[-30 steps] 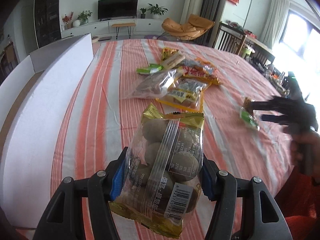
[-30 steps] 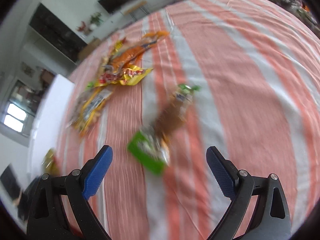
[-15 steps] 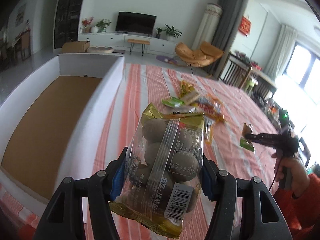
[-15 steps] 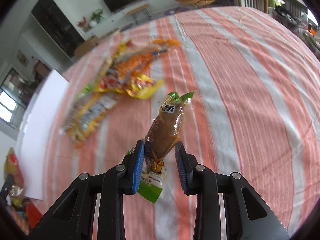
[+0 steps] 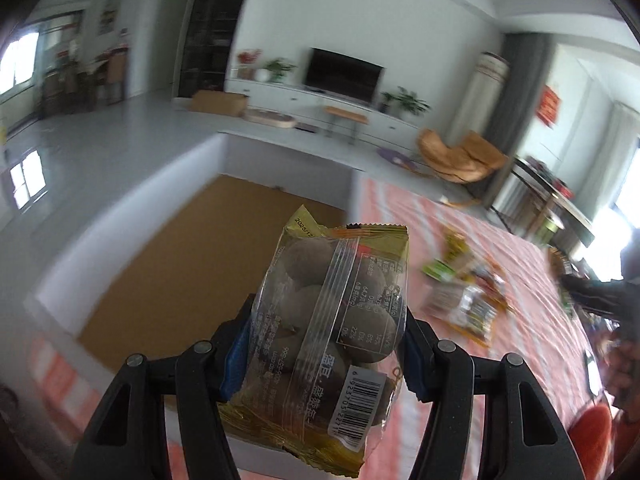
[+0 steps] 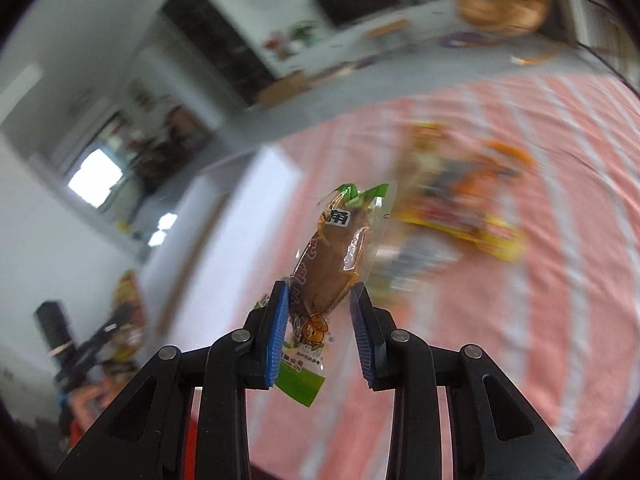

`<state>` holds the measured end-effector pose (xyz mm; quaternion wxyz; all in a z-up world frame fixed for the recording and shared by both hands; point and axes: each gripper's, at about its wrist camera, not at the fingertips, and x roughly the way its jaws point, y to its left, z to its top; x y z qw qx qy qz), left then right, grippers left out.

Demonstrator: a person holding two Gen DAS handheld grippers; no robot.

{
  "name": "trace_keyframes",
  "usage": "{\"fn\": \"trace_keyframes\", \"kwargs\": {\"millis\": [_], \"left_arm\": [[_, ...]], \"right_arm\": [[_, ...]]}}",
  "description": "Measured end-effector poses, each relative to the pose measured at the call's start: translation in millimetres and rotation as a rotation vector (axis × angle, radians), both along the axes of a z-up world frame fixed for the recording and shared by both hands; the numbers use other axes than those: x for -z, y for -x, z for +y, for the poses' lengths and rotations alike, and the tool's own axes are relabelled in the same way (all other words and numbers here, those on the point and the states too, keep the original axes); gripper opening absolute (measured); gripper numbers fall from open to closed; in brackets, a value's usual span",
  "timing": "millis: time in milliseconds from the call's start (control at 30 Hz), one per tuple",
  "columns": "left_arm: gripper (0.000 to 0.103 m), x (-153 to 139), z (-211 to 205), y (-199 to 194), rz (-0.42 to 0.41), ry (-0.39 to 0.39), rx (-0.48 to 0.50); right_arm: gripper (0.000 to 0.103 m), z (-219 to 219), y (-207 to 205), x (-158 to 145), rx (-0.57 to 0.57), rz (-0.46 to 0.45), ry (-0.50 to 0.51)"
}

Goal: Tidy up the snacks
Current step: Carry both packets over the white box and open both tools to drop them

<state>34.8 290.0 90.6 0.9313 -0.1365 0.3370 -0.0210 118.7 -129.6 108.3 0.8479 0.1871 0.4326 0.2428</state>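
Now | 2 tools: left tool (image 5: 326,354) grips 1 egg packet (image 5: 340,320) | right tool (image 6: 320,334) grips 1 brown snack (image 6: 330,268)

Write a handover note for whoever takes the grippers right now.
Left gripper: shut on the egg bag, held up in front of the white box.
Right gripper: shut on the brown snack pack, held above the striped table.
Done: both packs picked up; no snacks visible in the box.
Left: drop both in the box, then clear the snack pile on the table.

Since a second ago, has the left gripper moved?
Yes. The left gripper, holding the egg packet, swung left from the tablecloth toward the white box.
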Motion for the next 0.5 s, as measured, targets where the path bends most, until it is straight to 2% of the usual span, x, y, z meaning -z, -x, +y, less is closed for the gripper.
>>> {"fn": "trace_keyframes", "kwargs": {"millis": [133,267,300,367,400,433,467,500], "left_arm": [[0.061,6,41,-12,0.044,-0.030,-0.078],[0.065,23,62,-21,0.106,-0.101,-0.134],[0.068,29,67,-25,0.137,-0.121,-0.156],[0.092,39,75,-27,0.169,-0.131,-0.187],[0.095,42,77,-25,0.166,-0.129,-0.203],[0.098,43,78,-20,0.156,-0.128,-0.218],[0.098,42,79,-14,0.140,-0.124,-0.230],[0.099,42,79,-12,0.128,-0.121,-0.234]], "right_arm": [[0.032,100,-12,-30,-0.188,-0.023,-0.062],[0.033,197,-22,-37,-0.318,-0.042,-0.065],[0.033,216,-25,-35,-0.338,-0.042,-0.061],[0.036,250,-31,-26,-0.382,-0.030,-0.069],[0.042,259,-33,-22,-0.390,-0.023,-0.059],[0.064,264,-35,-17,-0.390,-0.017,-0.048],[0.075,262,-35,-12,-0.385,-0.019,-0.057],[0.074,257,-33,-10,-0.376,-0.031,-0.066]]}}
